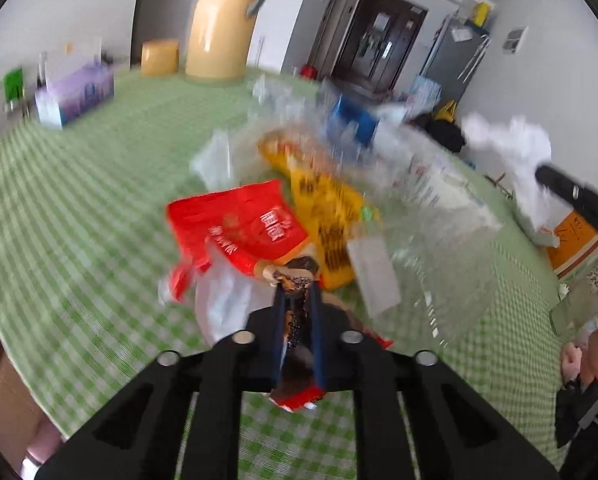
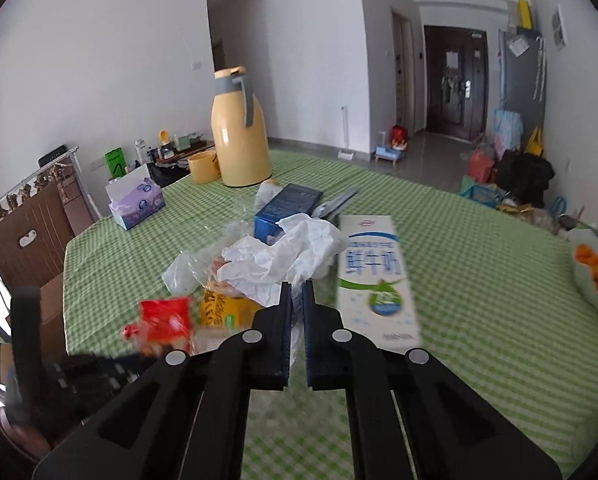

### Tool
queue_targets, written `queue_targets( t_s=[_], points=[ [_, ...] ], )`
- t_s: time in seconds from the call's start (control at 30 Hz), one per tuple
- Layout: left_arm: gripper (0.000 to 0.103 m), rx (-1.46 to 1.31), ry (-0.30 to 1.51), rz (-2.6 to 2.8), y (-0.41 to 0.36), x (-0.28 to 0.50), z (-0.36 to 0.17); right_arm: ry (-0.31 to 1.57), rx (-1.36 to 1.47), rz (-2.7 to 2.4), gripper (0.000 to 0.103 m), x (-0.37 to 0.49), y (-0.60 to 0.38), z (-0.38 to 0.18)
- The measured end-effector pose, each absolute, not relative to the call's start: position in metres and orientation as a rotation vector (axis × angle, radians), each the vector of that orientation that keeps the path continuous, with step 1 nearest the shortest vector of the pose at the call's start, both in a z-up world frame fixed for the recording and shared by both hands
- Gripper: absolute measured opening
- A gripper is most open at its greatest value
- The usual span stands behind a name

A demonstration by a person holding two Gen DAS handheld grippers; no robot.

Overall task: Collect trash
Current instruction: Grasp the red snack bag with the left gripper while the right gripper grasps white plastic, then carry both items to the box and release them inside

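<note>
In the left wrist view my left gripper [image 1: 297,290] is shut on the printed end of a red snack wrapper [image 1: 239,220], which lies on the green checked tablecloth [image 1: 79,200]. A yellow wrapper [image 1: 327,208] and a clear plastic bag [image 1: 431,264] lie just beyond it. My right gripper [image 2: 297,286] is shut on a crumpled white paper [image 2: 283,256]. That same white paper [image 1: 511,144] shows at the right of the left wrist view, off the table, on a black finger [image 1: 571,192]. The red wrapper [image 2: 165,318] and the yellow wrapper [image 2: 219,308] sit low on the left in the right wrist view.
A milk carton [image 2: 373,276] and a blue box [image 2: 287,208] lie by the pile. A yellow thermos [image 2: 239,128], a yellow cup [image 2: 203,166] and a purple tissue box [image 2: 137,200] stand at the far side. A white bowl of orange pieces [image 2: 595,276] sits at the right edge.
</note>
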State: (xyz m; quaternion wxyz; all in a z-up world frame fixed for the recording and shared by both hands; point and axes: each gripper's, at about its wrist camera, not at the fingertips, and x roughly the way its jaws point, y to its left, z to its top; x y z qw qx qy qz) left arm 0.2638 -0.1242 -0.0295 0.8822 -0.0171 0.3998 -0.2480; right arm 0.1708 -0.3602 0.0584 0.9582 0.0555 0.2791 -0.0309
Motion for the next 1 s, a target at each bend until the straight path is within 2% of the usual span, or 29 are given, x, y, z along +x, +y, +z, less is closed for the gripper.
queue_targets(
  t_s=[0.23, 0.33, 0.73, 1.0],
  points=[
    [0.003, -0.004, 0.479, -0.474, -0.104, 0.240, 0.064, 0.516, 0.071, -0.092, 0.005, 0.150, -0.351, 0.070],
    [0.003, -0.003, 0.397, -0.424, -0.096, 0.234, 0.082, 0.506, 0.052, -0.086, 0.005, 0.148, -0.343, 0.073],
    [0.003, -0.017, 0.371, -0.318, -0.047, 0.229, 0.085, 0.516, 0.016, 0.002, 0.005, 0.182, -0.297, 0.074],
    [0.003, -0.046, 0.380, -0.053, 0.070, 0.219, 0.081, 0.531, -0.055, 0.258, 0.006, 0.239, -0.186, 0.072]
  ],
)
